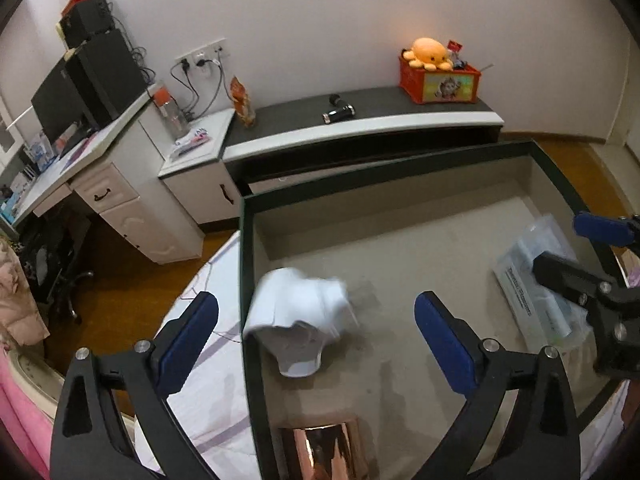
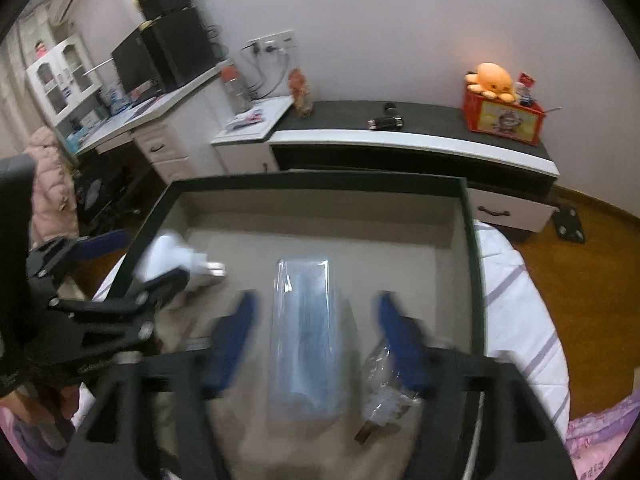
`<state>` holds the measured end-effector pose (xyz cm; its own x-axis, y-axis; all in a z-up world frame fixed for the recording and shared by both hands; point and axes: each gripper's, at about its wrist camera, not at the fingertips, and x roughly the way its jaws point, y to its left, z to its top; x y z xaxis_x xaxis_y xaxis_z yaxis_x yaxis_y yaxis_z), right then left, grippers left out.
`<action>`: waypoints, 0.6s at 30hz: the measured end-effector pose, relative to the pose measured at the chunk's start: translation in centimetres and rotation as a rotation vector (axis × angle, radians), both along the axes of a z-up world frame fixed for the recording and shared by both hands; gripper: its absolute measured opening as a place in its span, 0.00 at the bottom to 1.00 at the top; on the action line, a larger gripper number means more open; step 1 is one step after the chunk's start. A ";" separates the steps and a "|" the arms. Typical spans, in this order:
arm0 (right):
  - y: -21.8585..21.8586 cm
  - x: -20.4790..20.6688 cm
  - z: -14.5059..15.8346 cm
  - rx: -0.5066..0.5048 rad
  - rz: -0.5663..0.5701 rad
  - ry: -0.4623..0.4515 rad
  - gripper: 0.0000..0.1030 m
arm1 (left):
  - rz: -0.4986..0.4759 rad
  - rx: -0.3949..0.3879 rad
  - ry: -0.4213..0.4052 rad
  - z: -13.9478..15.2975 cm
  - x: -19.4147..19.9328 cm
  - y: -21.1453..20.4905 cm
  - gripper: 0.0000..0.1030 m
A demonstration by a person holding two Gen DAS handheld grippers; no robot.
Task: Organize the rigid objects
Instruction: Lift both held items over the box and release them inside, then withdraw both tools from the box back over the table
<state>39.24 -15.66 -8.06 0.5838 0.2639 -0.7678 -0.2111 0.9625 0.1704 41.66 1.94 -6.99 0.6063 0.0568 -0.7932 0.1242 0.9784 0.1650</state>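
A shallow dark-rimmed box (image 1: 400, 172) with a beige floor lies on the bed; it also shows in the right wrist view (image 2: 320, 180). A white plug adapter (image 1: 298, 312) lies blurred inside it, between my left gripper's (image 1: 316, 322) open blue fingers; it shows at the box's left wall in the right wrist view (image 2: 176, 260). A clear plastic packet with blue contents (image 2: 306, 340) lies between my right gripper's (image 2: 314, 332) open fingers, and also appears in the left wrist view (image 1: 536, 280). A shiny copper object (image 1: 324, 452) sits at the box's near edge.
A small clear bag with a white brush-like item (image 2: 386, 396) lies by my right finger. Behind the box stand a low cabinet (image 1: 360, 128) with a black tool (image 1: 338, 114) and an orange crate (image 1: 440, 80), plus a desk (image 1: 100, 160). Bedding (image 2: 520, 320) surrounds the box.
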 end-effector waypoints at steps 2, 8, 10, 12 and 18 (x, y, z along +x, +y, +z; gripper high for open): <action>-0.2 0.0 0.2 -0.011 -0.010 -0.001 0.81 | 0.007 -0.007 -0.002 0.3 -0.1 0.4 0.97; -0.6 -0.4 1.0 -0.009 -0.020 -0.001 0.81 | 0.032 -0.024 -0.005 0.9 -0.7 1.2 0.97; -0.5 -0.8 1.5 0.002 -0.010 -0.005 0.81 | 0.035 -0.029 -0.002 1.1 -0.8 1.4 0.97; -0.3 -1.3 2.0 0.005 -0.004 -0.017 0.81 | 0.038 -0.036 0.000 1.3 -1.1 1.5 0.97; -0.2 -3.9 4.7 -0.008 0.006 -0.080 0.81 | 0.040 -0.044 -0.050 3.8 -3.8 1.4 0.97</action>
<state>35.34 -15.87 -3.40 0.6418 0.2619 -0.7208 -0.2297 0.9624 0.1452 37.83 3.39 -3.16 0.6432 0.0481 -0.7642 0.0772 0.9889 0.1272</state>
